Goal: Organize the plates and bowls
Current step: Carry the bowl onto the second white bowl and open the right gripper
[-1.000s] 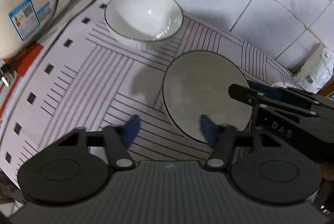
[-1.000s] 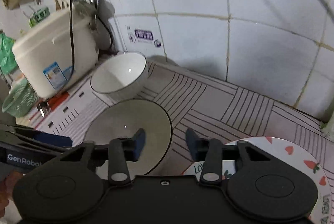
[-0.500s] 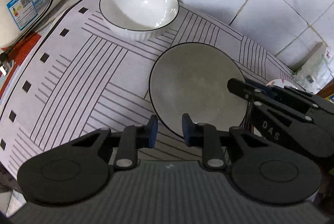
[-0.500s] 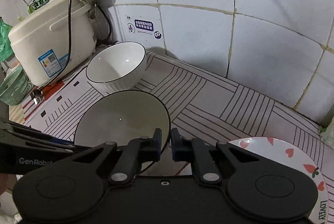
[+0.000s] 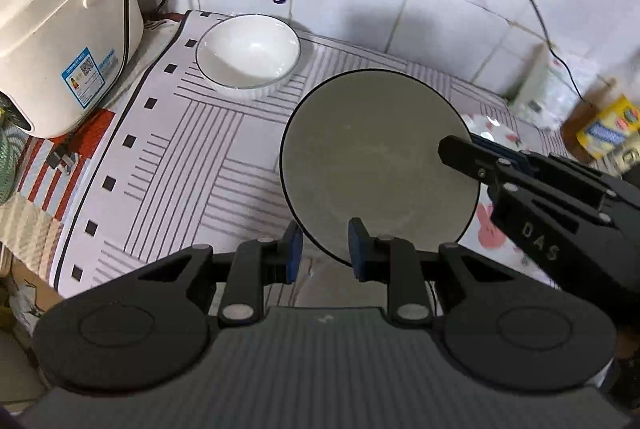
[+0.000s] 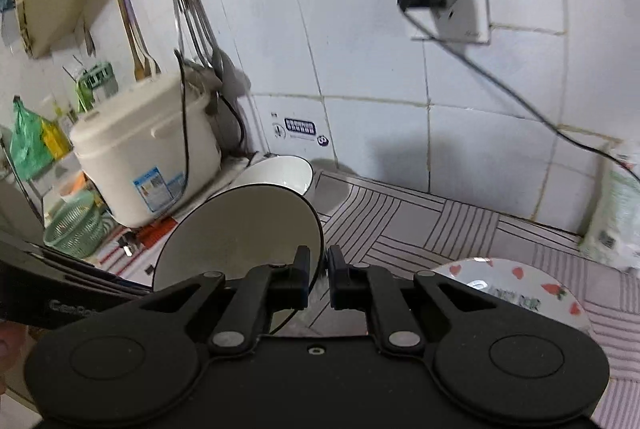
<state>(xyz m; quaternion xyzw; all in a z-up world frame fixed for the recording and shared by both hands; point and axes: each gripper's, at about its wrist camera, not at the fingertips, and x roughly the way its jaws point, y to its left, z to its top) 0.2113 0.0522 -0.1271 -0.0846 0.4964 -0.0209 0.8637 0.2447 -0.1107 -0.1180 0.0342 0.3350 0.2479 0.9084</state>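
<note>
We hold the black-rimmed plate [image 5: 376, 157] clear above the striped mat [image 5: 180, 165] with 2 grippers, left gripper [image 5: 322, 249] clamped on its near rim, right gripper [image 6: 318, 271] clamped on its right rim, the white bowl [image 5: 248, 55] lying beyond at the mat's far-left corner.

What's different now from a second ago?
Both grippers, left and right, have closed on the rim of the black-rimmed plate and lifted it off the mat. The white bowl, strawberry plate and rice cooker have not moved.
</note>
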